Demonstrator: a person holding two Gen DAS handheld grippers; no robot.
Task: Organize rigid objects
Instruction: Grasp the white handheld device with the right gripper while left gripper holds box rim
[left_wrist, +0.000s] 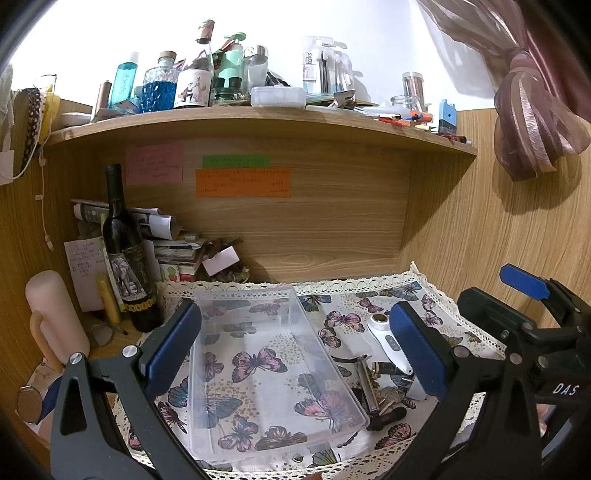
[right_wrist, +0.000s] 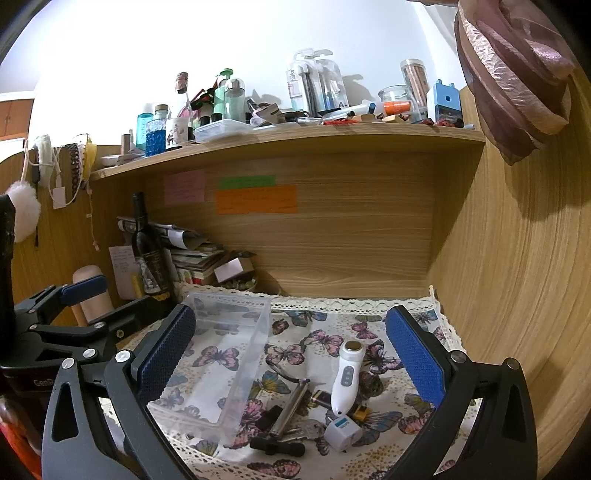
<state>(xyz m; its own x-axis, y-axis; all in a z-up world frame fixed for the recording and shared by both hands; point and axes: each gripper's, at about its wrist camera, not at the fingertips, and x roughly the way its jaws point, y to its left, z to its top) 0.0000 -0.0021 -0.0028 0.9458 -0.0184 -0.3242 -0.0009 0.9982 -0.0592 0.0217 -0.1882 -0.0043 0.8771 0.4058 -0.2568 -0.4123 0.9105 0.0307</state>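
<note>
A clear plastic bin (left_wrist: 273, 373) (right_wrist: 218, 362) lies empty on the butterfly cloth (left_wrist: 436, 314) (right_wrist: 306, 343). To its right sits a small pile: a white handheld device (left_wrist: 388, 339) (right_wrist: 345, 376), a metal razor-like tool (left_wrist: 367, 384) (right_wrist: 290, 406), keys (right_wrist: 310, 430), a small white box (right_wrist: 341, 432) and a dark cylinder (right_wrist: 319, 398). My left gripper (left_wrist: 295, 354) hangs open above the bin. My right gripper (right_wrist: 291, 362) is open too, over the pile and the bin's right wall. Neither holds anything. The right gripper (left_wrist: 532, 314) shows at the edge of the left wrist view.
A dark wine bottle (left_wrist: 125, 258) (right_wrist: 147, 251) and a pink cylinder (left_wrist: 55, 317) stand at the left, beside stacked papers (left_wrist: 173, 247). A cluttered wooden shelf (left_wrist: 258, 118) (right_wrist: 295, 136) overhangs the desk. A wood wall (right_wrist: 517, 295) closes the right side.
</note>
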